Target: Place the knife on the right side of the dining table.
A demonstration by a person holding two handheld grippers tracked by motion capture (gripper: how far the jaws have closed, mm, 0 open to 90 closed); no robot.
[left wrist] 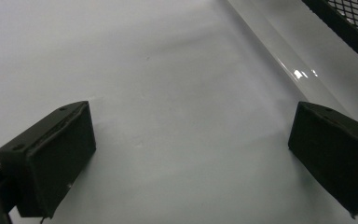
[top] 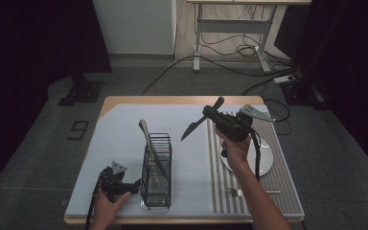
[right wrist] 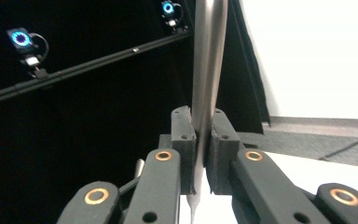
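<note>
I see a black wire rack (top: pixel 156 170) standing on the pale, smooth worktop (top: pixel 120 143), with one knife (top: pixel 149 143) leaning in it. My right gripper (top: pixel 211 115) is raised above the worktop, its fingers (right wrist: pixel 182 140) clenched on a second knife's (top: pixel 199 122) thin metal blade. My left gripper (top: pixel 133 186) rests beside the rack, fingers (left wrist: pixel 51 154) spread wide, grasping nothing. One round plate (top: pixel 266 160) and one fork (top: pixel 249 192) lie on the ribbed mat (top: pixel 287 187).

Grey carpet (top: pixel 38 143), cabled desk (top: pixel 235 28) behind.
</note>
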